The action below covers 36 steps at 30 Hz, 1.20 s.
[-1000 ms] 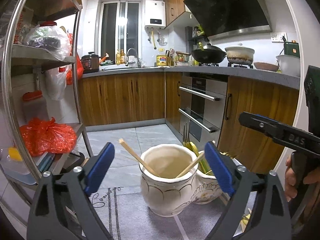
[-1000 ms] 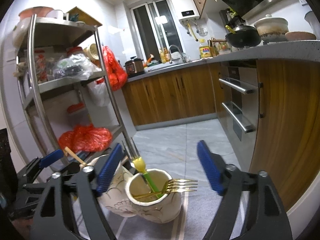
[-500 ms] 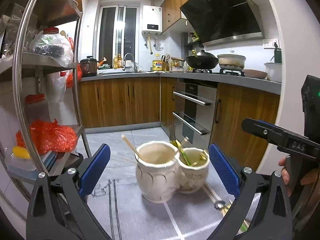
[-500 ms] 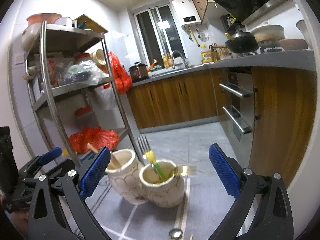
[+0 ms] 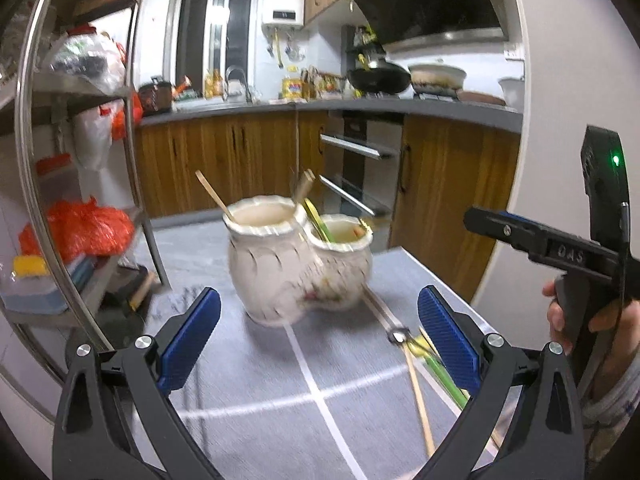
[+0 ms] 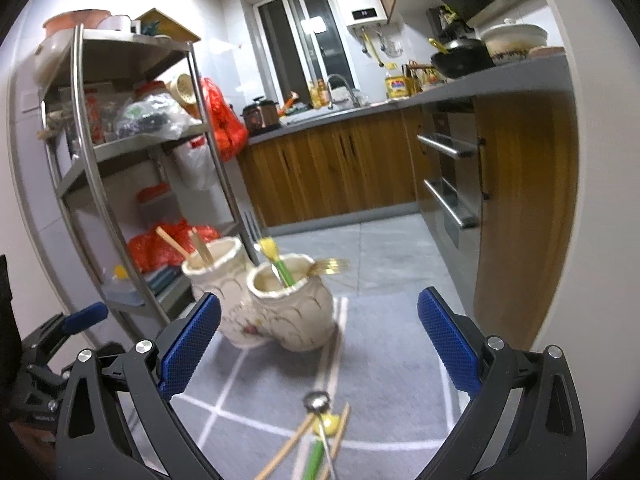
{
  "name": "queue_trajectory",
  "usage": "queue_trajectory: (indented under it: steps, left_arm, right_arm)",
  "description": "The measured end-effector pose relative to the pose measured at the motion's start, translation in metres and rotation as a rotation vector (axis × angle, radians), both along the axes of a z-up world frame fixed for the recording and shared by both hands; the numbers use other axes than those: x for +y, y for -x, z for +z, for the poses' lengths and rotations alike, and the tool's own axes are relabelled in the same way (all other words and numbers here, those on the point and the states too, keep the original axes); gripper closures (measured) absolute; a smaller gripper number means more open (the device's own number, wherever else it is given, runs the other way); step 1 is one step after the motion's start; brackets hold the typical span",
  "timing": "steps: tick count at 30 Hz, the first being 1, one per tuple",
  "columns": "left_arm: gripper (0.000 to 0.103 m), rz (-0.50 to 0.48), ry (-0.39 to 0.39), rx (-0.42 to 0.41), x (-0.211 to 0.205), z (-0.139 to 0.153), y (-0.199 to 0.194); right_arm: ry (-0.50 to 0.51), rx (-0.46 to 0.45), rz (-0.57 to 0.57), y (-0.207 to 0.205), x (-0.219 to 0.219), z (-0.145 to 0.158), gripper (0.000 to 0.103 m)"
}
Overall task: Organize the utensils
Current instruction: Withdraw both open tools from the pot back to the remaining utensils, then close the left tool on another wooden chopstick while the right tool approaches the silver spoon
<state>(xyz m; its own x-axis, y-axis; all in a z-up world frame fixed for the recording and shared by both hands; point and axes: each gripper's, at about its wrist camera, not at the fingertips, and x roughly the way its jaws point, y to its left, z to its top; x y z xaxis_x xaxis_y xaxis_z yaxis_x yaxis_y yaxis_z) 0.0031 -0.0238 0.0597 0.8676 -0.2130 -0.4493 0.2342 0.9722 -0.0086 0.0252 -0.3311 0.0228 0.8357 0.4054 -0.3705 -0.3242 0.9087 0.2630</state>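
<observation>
On the grey cloth (image 5: pixel 248 392), your two cream holders (image 5: pixel 298 266) stand touching, well beyond both tongs.
Your left gripper (image 5: pixel 318 344) and right gripper (image 6: pixel 318 344) gape wide, holding nothing; loose chopsticks (image 6: pixel 288 446), a green-handled utensil (image 6: pixel 314 454) and a spoon (image 6: pixel 318 402) lie near the right one.

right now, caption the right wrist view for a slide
Open right gripper faces two ceramic holders; loose utensils lie on the grey mat.

Two cream ceramic pots (image 5: pixel 298 268) stand joined side by side on my grey mat. The taller one holds wooden chopsticks (image 6: pixel 188 246) leaning apart; the shorter holds a green-handled utensil (image 6: pixel 280 266) and a gold fork (image 6: pixel 330 266) tipped over its rim. Nearer me, loose chopsticks (image 5: pixel 416 390), a spoon (image 6: pixel 316 402) and another green-handled piece (image 6: pixel 314 454) lie flat.
</observation>
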Motion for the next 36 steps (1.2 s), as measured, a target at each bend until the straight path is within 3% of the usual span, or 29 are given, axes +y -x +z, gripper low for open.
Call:
queue_trajectory:
  steps: [12,21,29,33,35,36]
  left_arm:
    - [0.006,-0.089,-0.051,0.205,-0.043,-0.061,0.002]
    - [0.010,-0.134,-0.095,0.304,-0.065,-0.089,0.002]
    - [0.052,-0.198,-0.135,0.396,-0.080,-0.107,0.001]
    - [0.066,-0.193,-0.164,0.393,-0.084,-0.109,0.003]
    - [0.083,-0.189,-0.168,0.389,-0.082,-0.109,0.002]
    - [0.086,-0.188,-0.173,0.386,-0.081,-0.108,0.001]
  right_arm:
    - [0.088,0.083,0.012,0.001,-0.005,-0.031,0.005]
    - [0.131,0.157,0.026,-0.011,0.004,-0.050,0.005]
    - [0.136,0.165,0.024,-0.012,0.004,-0.052,0.005]
    - [0.152,0.164,0.033,-0.012,0.007,-0.052,0.005]
    - [0.159,0.165,0.036,-0.012,0.009,-0.052,0.006]
    - [0.163,0.168,0.037,-0.013,0.010,-0.053,0.006]
